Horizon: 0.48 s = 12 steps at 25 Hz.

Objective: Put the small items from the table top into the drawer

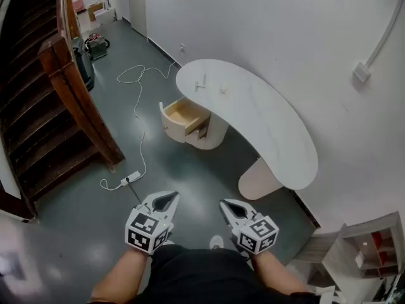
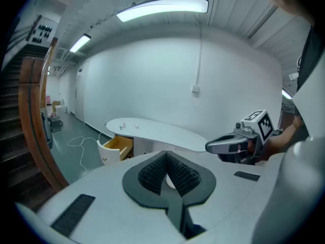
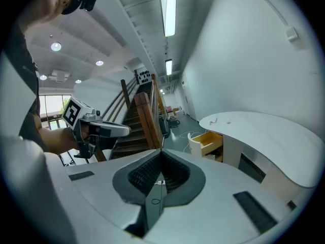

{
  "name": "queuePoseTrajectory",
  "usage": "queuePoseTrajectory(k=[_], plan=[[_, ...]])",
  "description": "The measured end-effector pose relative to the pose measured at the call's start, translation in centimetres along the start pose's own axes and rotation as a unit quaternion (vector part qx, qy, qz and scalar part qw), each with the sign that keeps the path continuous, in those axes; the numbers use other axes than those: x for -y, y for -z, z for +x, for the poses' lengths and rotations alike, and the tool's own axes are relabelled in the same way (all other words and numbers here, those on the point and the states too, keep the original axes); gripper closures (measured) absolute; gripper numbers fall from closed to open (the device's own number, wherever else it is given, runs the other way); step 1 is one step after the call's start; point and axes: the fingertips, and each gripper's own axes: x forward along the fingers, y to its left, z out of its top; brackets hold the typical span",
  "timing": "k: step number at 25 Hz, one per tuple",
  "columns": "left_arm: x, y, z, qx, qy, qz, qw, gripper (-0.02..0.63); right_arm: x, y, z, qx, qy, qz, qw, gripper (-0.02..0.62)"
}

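A white curved table [image 1: 272, 122] stands ahead against the wall. Near its far end lie a small metal piece [image 1: 200, 85] and a tiny white item [image 1: 223, 90]. Under that end a drawer [image 1: 183, 113] with a pale wood inside stands pulled out. My left gripper [image 1: 166, 201] and right gripper [image 1: 229, 209] hang low in front of my body, well short of the table, both shut and empty. The left gripper view shows the table [image 2: 152, 131], the drawer [image 2: 118, 145] and the right gripper [image 2: 231, 145]. The right gripper view shows the drawer [image 3: 209, 141] and the metal piece [image 3: 214, 120].
A wooden staircase with a brown railing [image 1: 69, 87] rises on the left. A white cable runs over the grey floor to a power strip [image 1: 130, 177] between me and the drawer. A white shelf unit [image 1: 370, 249] stands at the right. A shoe [image 1: 216, 240] shows below.
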Motion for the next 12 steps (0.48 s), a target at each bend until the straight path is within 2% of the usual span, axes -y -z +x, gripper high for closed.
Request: queuePoseTrajectory(k=[12], plan=[[-0.6, -0.3, 0.4, 0.000, 0.009, 0.007, 0.9999, 0.591, -0.2, -0.2, 1.1, -0.009, -0.005, -0.007, 1.000, 0.598]])
